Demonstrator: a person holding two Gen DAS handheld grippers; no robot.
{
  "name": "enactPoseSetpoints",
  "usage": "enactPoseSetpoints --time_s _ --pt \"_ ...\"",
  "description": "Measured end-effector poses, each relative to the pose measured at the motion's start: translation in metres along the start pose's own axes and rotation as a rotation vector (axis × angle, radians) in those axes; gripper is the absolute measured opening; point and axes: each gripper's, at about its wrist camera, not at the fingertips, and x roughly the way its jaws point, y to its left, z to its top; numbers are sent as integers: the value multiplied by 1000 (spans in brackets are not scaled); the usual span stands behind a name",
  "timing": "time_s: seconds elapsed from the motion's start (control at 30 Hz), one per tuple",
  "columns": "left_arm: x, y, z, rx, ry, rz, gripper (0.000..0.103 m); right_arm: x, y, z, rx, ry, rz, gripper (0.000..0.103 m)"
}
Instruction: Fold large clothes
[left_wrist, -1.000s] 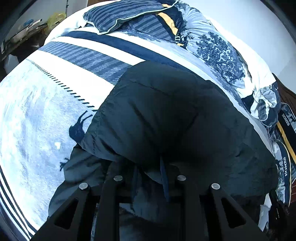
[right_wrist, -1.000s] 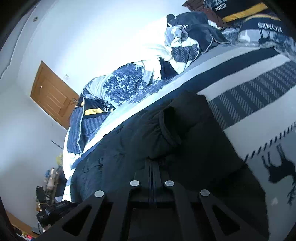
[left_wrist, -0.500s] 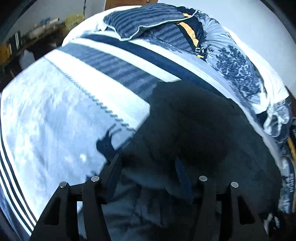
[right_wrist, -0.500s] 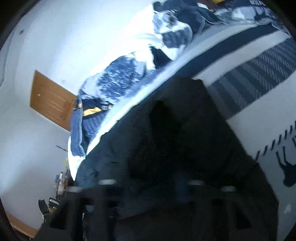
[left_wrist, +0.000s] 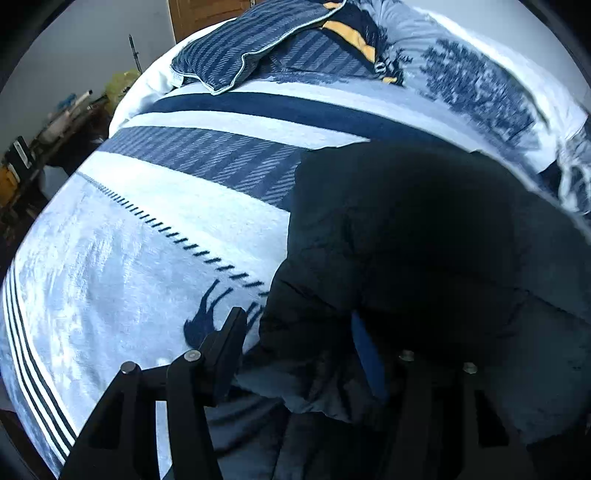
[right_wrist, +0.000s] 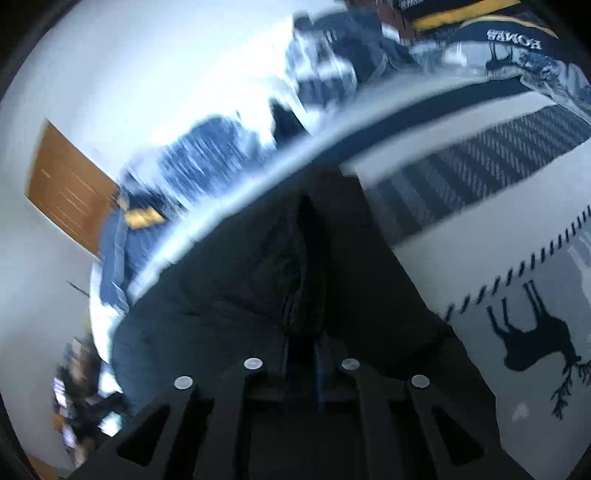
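The wide bed (left_wrist: 155, 236) is taking up most of both views, covered in a pale blue and white blanket with navy stripes and dark deer silhouettes. A rumpled heap of blue-patterned bedding (left_wrist: 476, 85) is piling up along the far side against the wall, and a striped navy pillow (left_wrist: 255, 40) is sitting near the far end. A brown wooden door (right_wrist: 70, 188) is showing in the white wall (pretty smeared in the right wrist view, so details there are fuzzy).

The big dark navy puffy jacket (left_wrist: 417, 251) is lying bunched up on the bed, on the blanket near the bedding heap, with a sleeve-like fold (right_wrist: 295, 266) running up its middle.

The left tongs (left_wrist: 299, 339) are standing spread apart, having just been opening; one finger (left_wrist: 229, 343) is out over the blanket and a lump of jacket is sitting loosely between them, not pinched. The right tongs (right_wrist: 314, 354) are nearly together, having just been easing apart, with jacket fabric right at the narrow gap. I can't tell if they're gripping it.
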Motion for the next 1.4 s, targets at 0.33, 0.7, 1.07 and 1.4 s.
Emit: enactPoseSetpoints --time_s 0.33,0.7,1.07,1.4 --pt "-185 70 -103 -63 -298 -130 79 -129 -5 -55 -113 -269 24 85" --pt "-273 122 -243 -49 -380 -211 83 -288 22 -212 -258 -323 -46 85" --pt "-369 147 -267 -99 -481 -376 83 -417 68 -245 -285 -394 82 85" --pt "-413 161 -269 -102 -543 -361 93 -487 75 -242 -332 -471 118 88"
